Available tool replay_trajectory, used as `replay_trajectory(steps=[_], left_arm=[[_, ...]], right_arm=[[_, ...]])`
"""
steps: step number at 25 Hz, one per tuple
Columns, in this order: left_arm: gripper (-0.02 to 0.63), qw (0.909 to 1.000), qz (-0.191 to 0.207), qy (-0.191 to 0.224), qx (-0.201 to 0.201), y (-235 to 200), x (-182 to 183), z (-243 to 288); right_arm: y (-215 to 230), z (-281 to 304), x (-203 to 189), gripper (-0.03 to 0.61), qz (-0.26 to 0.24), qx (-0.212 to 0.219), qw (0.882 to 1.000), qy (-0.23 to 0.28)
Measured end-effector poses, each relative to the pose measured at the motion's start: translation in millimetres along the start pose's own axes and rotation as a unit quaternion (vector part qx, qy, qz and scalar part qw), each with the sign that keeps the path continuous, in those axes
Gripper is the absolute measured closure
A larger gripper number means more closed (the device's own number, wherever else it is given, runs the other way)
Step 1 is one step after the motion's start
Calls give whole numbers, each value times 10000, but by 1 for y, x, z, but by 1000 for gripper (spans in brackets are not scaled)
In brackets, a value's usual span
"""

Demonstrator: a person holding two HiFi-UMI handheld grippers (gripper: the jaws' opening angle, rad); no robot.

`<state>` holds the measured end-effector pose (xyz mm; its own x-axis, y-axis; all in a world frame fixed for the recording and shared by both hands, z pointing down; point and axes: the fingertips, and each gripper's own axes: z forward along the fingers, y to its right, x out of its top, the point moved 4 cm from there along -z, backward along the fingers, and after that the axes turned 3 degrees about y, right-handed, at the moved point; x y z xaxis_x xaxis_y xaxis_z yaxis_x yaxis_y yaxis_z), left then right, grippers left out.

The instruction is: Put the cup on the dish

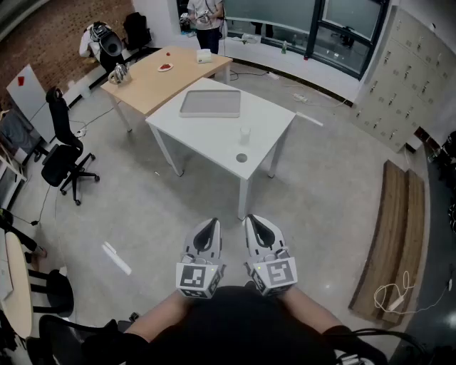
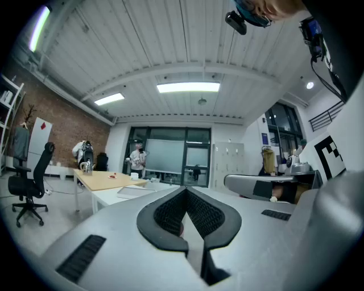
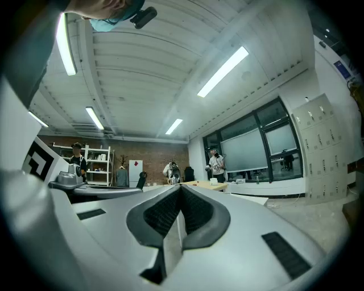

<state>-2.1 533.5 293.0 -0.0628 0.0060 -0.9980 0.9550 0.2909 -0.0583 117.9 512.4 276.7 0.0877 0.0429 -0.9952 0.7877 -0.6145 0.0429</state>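
Note:
A clear cup (image 1: 245, 135) stands upright on the white table (image 1: 267, 117), near its front edge. A small round grey dish (image 1: 241, 158) lies just in front of the cup, apart from it. Both grippers are held side by side close to the person's body, well short of the table and over the floor. My left gripper (image 1: 209, 223) is shut with nothing between its jaws, as the left gripper view (image 2: 185, 191) also shows. My right gripper (image 1: 254, 220) is likewise shut and empty (image 3: 181, 187). Both point toward the table.
A flat grey tray (image 1: 211, 104) lies on the far part of the white table. Behind stands a wooden table (image 1: 146, 82) with small items, and a person (image 1: 206, 18) stands beyond it. An office chair (image 1: 64, 153) is at the left, wooden planks (image 1: 390, 235) and a cable (image 1: 396, 296) at the right.

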Motion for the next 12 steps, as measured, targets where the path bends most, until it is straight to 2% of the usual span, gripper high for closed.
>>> replay_trajectory(steps=[12], left_arm=[[609, 10000, 23, -29, -58, 15, 1, 4]], right_arm=[[6, -7, 1, 566, 22, -17, 10000, -38]])
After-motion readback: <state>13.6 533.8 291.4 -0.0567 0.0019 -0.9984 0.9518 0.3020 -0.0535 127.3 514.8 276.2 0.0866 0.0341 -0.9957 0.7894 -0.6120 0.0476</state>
